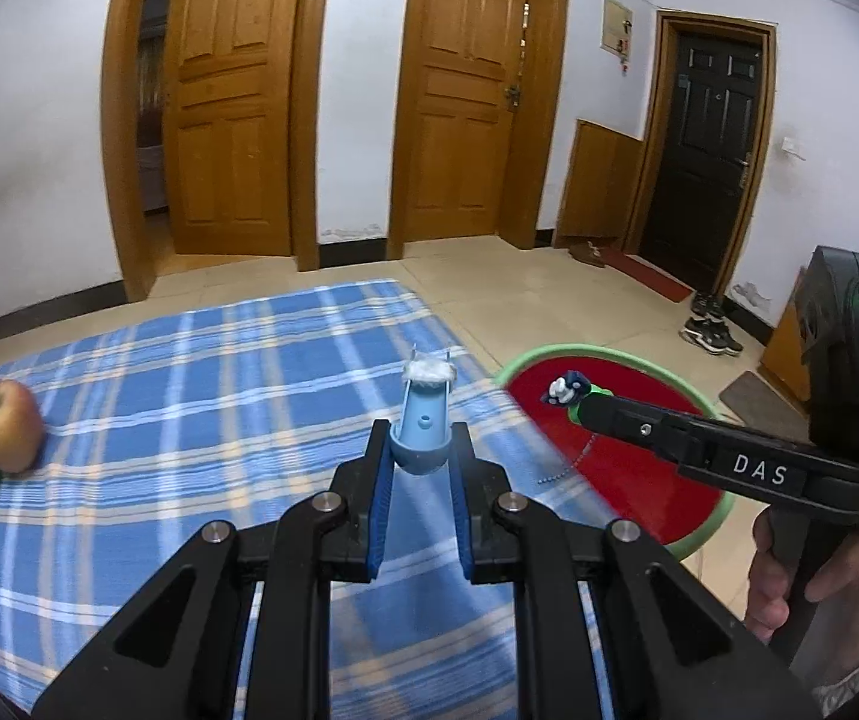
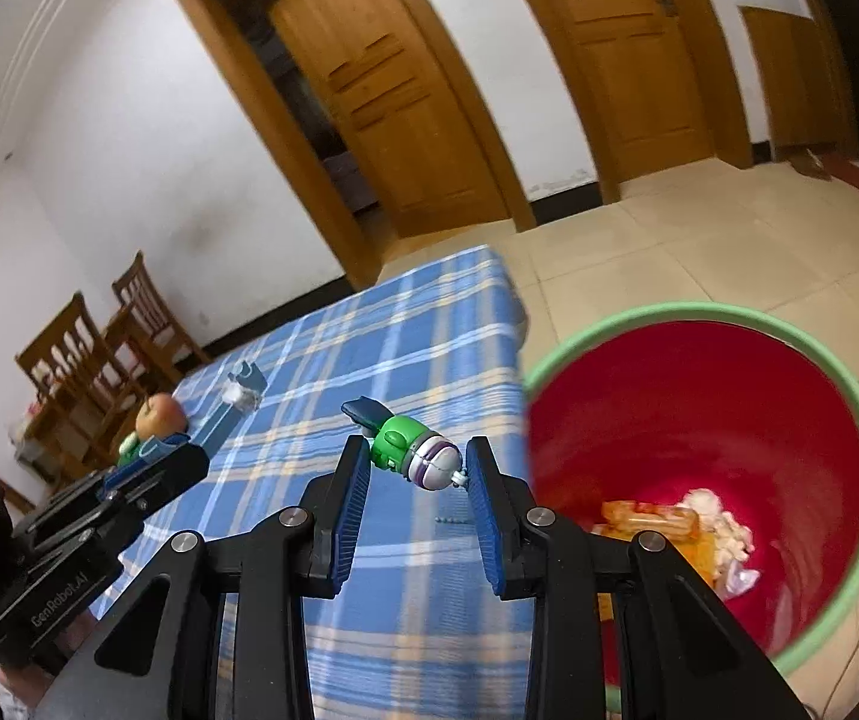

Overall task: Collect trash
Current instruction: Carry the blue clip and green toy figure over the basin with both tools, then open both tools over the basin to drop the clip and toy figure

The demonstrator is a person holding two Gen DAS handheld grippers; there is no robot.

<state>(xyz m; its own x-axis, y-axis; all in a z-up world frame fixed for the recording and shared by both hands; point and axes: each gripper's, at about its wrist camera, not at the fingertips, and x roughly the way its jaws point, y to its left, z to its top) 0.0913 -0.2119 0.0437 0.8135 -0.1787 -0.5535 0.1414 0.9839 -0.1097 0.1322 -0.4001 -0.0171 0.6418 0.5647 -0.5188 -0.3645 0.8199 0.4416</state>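
Now the left gripper (image 1: 420,450) grips a blue scoop (image 1: 423,420), and the right gripper (image 2: 414,459) grips a green toy (image 2: 414,450) near the red bin (image 2: 699,396), right of the tabletop (image 2: 369,348)

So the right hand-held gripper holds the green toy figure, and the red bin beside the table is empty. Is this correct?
Not quite. The red bin is not empty: the right wrist view shows trash at its bottom. The right hand-held gripper does hold the green toy figure.
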